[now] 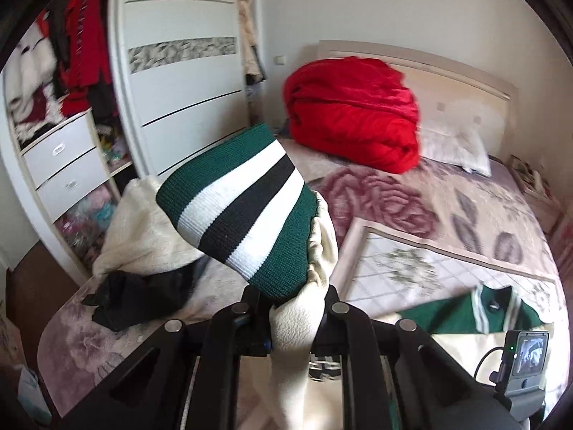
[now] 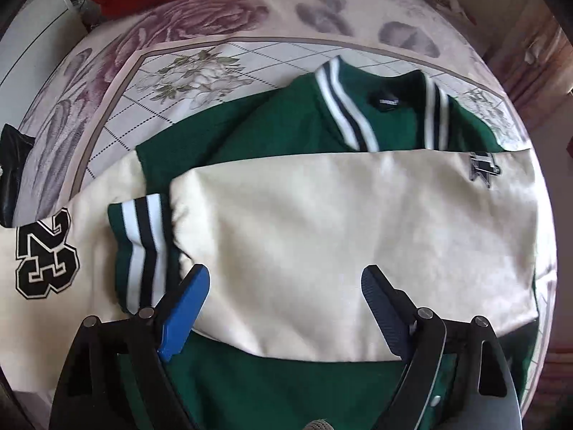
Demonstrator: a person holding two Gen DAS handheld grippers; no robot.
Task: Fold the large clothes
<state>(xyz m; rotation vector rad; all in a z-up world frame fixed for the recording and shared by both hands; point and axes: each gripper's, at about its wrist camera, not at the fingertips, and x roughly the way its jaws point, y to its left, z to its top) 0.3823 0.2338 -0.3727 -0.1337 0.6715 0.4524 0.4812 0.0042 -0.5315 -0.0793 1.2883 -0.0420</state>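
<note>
A: Where does the jacket (image 2: 286, 129) stand?

B: Flat on the bed (image 2: 215, 10), green body spread, collar at the far side. One cream sleeve (image 2: 340, 193) is folded across the chest, its striped cuff (image 2: 139, 247) lying towards the side with the number patch (image 2: 46, 254). The other sleeve (image 1: 297, 329) is up in the air: the left hand-held gripper (image 1: 292, 308) is clamped tight on the cream cloth just below its striped cuff (image 1: 243, 208).

A: And the right one?

B: The right hand-held gripper (image 2: 286, 286) hangs over the folded sleeve with its jaws spread wide and nothing between the blue pads (image 2: 186, 304).

A: So what could spoil it?

B: I'd say the lifted sleeve. The grip is near the cuff only, so the heavy sleeve may slide out, or the pull may drag the body askew and ruck up the sleeve already laid. With nothing pinning that sleeve, it could shift.

A: Anything nearby to snag?

B: The pile of cream and black clothes (image 1: 143, 251) beside it, perhaps; the red blanket (image 1: 354, 111) is well apart.
</note>
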